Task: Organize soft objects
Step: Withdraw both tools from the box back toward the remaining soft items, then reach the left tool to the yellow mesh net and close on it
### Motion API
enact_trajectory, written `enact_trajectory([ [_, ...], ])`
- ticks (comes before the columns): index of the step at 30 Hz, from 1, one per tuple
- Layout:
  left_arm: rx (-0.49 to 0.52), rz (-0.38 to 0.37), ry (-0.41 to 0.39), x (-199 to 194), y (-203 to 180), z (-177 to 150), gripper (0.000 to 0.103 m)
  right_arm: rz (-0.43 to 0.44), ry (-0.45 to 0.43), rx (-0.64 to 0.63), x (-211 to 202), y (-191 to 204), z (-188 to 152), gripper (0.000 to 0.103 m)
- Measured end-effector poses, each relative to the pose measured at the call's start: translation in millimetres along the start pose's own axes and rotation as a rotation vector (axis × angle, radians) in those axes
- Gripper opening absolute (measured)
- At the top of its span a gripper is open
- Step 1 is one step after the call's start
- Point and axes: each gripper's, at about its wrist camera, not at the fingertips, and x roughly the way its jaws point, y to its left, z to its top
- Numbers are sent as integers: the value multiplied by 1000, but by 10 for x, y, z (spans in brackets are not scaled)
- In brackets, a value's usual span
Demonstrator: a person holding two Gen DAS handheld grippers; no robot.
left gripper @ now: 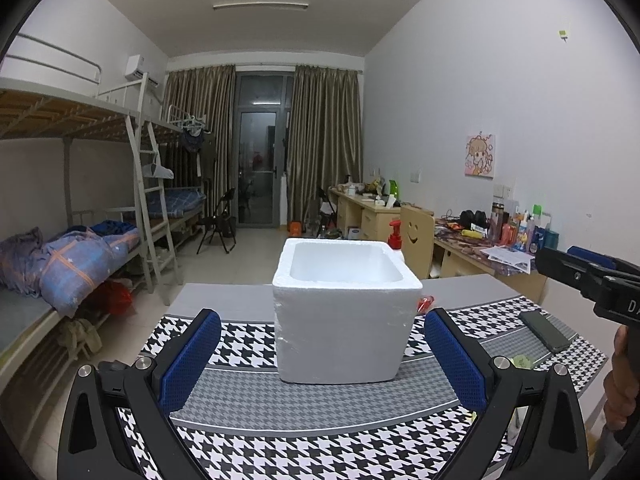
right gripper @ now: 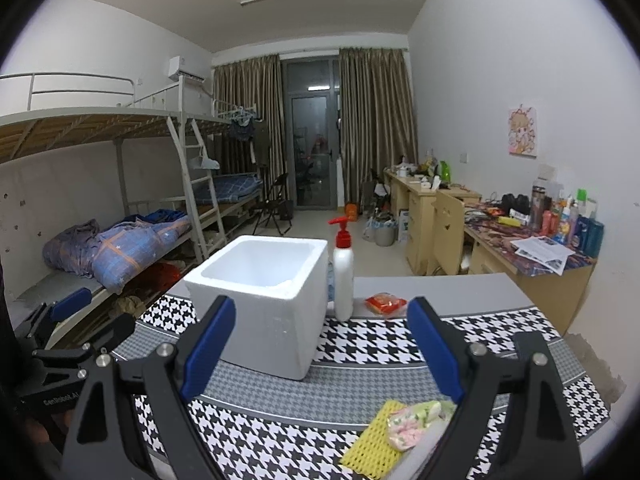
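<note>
I see the yellow sponge cloth (right gripper: 374,440) with a floral soft pouch (right gripper: 414,420) on it, low on the houndstooth mat (right gripper: 360,344) — just under my right gripper (right gripper: 320,344), jaws spread, empty. Foam box (left gripper: 346,316) mid-mat; left gripper (left gripper: 322,354) wide apart too.

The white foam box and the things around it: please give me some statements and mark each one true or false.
1. The white foam box has no lid and looks empty. True.
2. The pump bottle has a blue pump head. False: the head is red, the body white.
3. The left gripper is shut on the box. False: its jaws stand open and hold nothing, with the box ahead between them.
4. A yellow sponge cloth lies on the houndstooth mat near the right gripper. True.
5. The red packet lies inside the box. False: it lies on the table beside the bottle.
</note>
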Motion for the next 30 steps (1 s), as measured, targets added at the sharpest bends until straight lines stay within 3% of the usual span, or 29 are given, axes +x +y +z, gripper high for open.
enact_trajectory([
  [8,16,-57,6,13,-127,-131,102,-11,0,36,-93,-146,-221,91],
  [15,19,-115,24,70,-254,-293,102,-103,10,35,-31,-206,-456,91],
  [30,64,-176,61,269,-528,-385,102,-191,7,115,-221,-493,-708,91],
])
